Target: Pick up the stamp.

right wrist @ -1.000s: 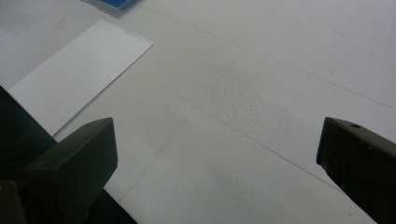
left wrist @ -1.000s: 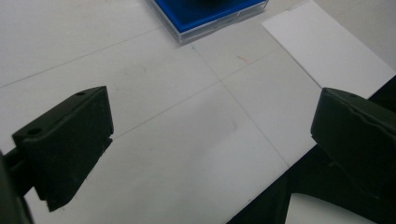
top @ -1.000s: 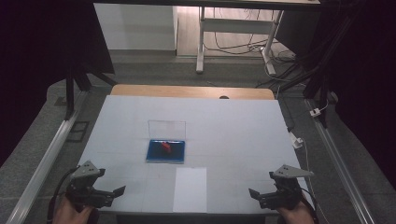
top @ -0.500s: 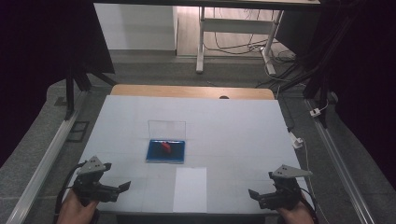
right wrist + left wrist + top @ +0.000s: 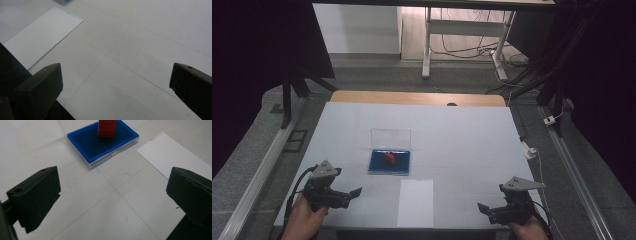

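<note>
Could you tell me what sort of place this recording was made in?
Probably a lab recording rig: a white-covered table fenced by dark curtains, with loose cables on the floor behind.

L gripper near blue case, apart.

Looks like a lab or test studio: white-covered bench ruled into a grid, flanked by black curtains and metal floor rails; beyond it, well past both claws, loose cables under a white metal stand.
</note>
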